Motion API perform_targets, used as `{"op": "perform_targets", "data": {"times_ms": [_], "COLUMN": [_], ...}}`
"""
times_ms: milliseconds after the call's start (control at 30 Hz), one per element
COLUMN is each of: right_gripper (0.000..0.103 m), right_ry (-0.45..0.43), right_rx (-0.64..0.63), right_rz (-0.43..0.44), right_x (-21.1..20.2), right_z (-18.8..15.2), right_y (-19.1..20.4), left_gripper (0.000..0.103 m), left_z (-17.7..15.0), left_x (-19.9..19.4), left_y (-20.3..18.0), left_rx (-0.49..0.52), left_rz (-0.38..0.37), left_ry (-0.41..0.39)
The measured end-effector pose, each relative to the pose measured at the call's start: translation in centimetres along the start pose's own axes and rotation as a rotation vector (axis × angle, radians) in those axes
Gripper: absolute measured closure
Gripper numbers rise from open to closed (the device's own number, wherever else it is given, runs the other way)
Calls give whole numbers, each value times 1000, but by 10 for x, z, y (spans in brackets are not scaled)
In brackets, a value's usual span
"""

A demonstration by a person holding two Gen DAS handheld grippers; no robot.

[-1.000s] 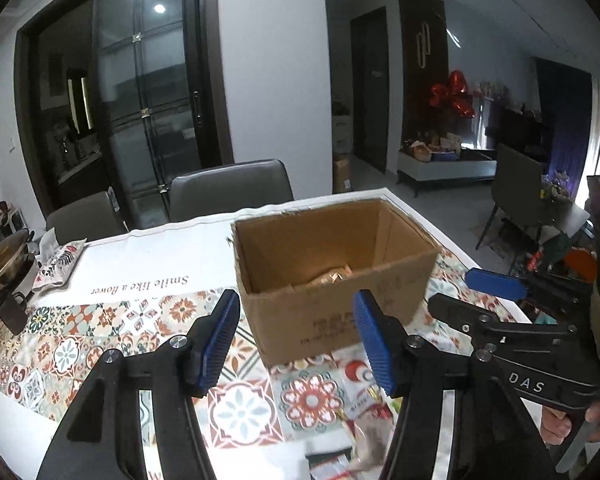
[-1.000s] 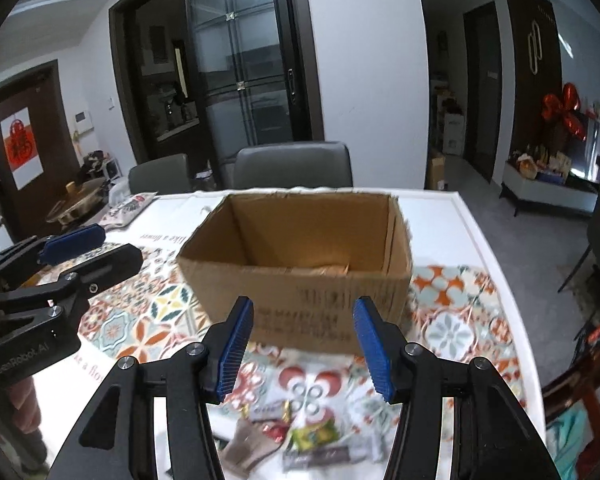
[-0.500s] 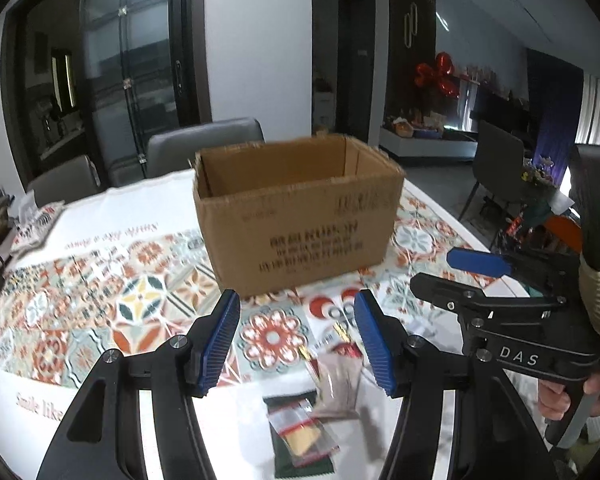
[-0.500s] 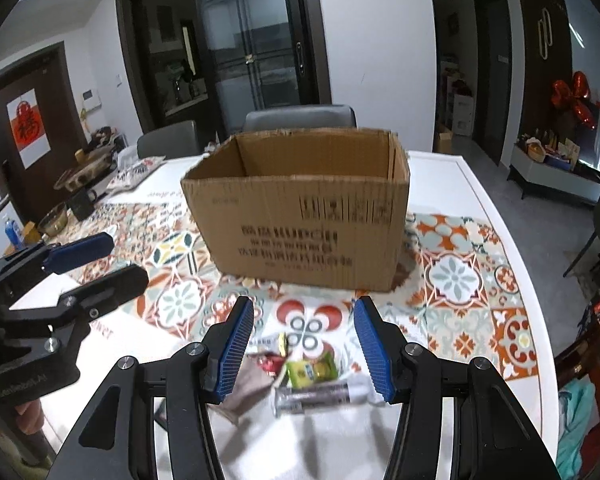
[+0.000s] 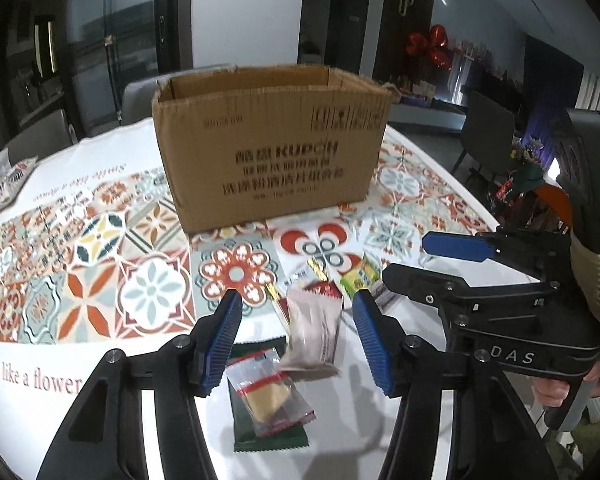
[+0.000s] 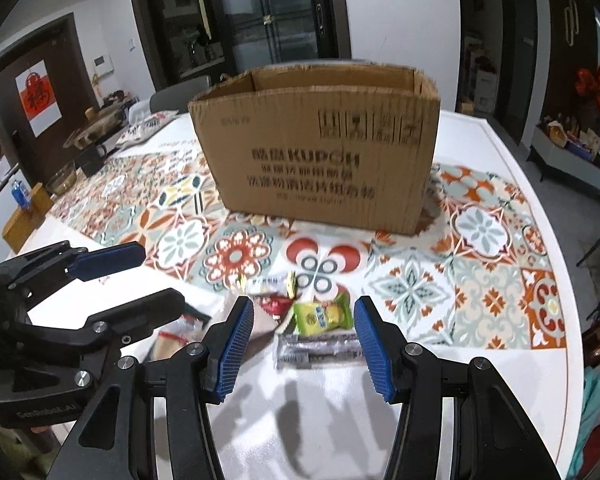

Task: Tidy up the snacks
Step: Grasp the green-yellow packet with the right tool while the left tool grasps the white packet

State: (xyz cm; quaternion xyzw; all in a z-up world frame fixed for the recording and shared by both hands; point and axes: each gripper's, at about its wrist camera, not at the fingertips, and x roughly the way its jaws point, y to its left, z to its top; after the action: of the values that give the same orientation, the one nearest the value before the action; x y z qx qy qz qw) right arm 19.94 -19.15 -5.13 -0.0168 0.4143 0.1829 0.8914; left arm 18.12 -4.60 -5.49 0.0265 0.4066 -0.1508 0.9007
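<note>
An open cardboard box [image 5: 268, 148] [image 6: 320, 152] stands on the patterned tablecloth. Several snack packets lie in front of it near the table's front edge: a pale pinkish pouch [image 5: 314, 328], a clear packet with red stripes [image 5: 270, 392] on a dark green packet [image 5: 272, 436], a green-yellow packet [image 6: 322, 316] [image 5: 360, 278], a silver bar [image 6: 320, 350] and a red packet [image 6: 274, 306]. My left gripper [image 5: 296, 340] is open and empty, low over the pale pouch. My right gripper [image 6: 304, 344] is open and empty, low over the green-yellow packet and silver bar.
The table's white rim [image 6: 540, 208] curves along the right. Chairs [image 5: 140, 96] stand behind the box. A patterned bag [image 6: 148, 124], bowls and a blue can [image 6: 19, 194] sit at the far left of the table.
Both grippers have dropped from above the box down and back toward the snack pile in front of it. Both stay open and empty.
</note>
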Motion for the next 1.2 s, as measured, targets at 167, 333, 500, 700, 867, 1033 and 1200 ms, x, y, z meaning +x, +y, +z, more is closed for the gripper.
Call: {"op": "perform_targets", "data": {"times_ms": [167, 333, 500, 700, 867, 1033, 1200], "right_gripper": [49, 49, 50, 49, 50, 50, 50], "right_ry": [59, 94, 115, 145, 166, 183, 185], "right_rx": [-15, -38, -41, -48, -52, -32, -24], "right_rz": [3, -2, 10, 21, 25, 32, 30], "right_x": [17, 31, 40, 54, 66, 79, 83], "right_z": [-4, -7, -6, -3, 0, 0, -1], "right_y": [-3, -5, -9, -12, -13, -16, -17], "left_gripper": [51, 55, 57, 60, 62, 68, 70], "left_z": [-8, -15, -17, -18, -19, -19, -19], "left_x": [17, 34, 48, 61, 67, 69, 67], "left_y": [1, 1, 0, -3, -5, -5, -2], "left_rx": [-16, -38, -38, -37, -38, -47, -58], "left_rz": [-22, -48, -45, -22, -22, -26, -35], "left_ry": [55, 108, 140, 163, 169, 166, 159]}}
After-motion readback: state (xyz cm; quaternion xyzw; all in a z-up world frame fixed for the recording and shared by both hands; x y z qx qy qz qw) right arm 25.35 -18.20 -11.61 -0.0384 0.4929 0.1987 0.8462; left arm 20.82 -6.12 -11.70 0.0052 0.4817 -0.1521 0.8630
